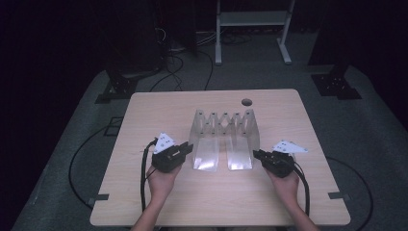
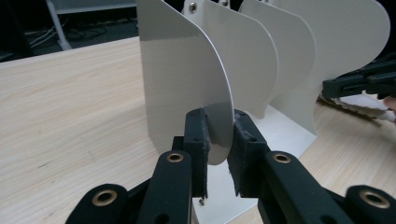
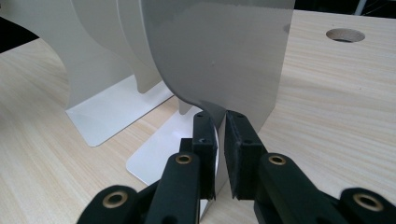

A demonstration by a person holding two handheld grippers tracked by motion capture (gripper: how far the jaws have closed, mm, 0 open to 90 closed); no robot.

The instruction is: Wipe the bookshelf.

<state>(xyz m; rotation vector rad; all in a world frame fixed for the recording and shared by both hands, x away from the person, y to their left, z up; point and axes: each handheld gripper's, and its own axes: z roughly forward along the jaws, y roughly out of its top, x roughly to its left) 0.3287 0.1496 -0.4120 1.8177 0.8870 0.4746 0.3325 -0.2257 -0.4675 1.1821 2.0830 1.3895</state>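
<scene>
While each hand clamps one end, the step in hand reads as the two-ended grasp on the folding rack [image 1: 223, 126]; the slide itself looks yet to come.

High view: the rack stands upright mid-desk, with white plates joined by a scissor linkage and two flat feet lying toward the person. The left gripper [image 1: 188, 147] sits at its left end plate and the right gripper [image 1: 256, 154] at its right end plate. The desk [image 1: 144, 110] is pale wood grain, with a round cable hole [image 1: 247, 102] just behind the rack. The room is dark, with grey floor, black cables trailing off, black stand feet at both sides and a white frame [image 1: 252, 19] at the back.

Left gripper view: the left gripper [image 2: 219, 128] has its jaws closed on the lower curved edge of the nearest plate [image 2: 187, 70], which sits between both pads. The grip looks light, low on the curve. The other plates fan out behind, and the right gripper [image 2: 359, 84] shows at the far end.

Right gripper view: the right gripper [image 3: 220, 122] has its jaws tight on the thin edge of its end plate [image 3: 224, 51], again low near the curve. The foot lies flat on the desk below, and the hole [image 3: 345, 35] is beyond.

Next move, as a judgement: shift the ends along the desk in one line, level, with the feet kept flat. Whether apart or together cannot be told. Both grips are on thin sheet near an edge, so a plate could slip out or the linkage could rack sideways if one hand leads. The left grip likely needs firming first.
</scene>
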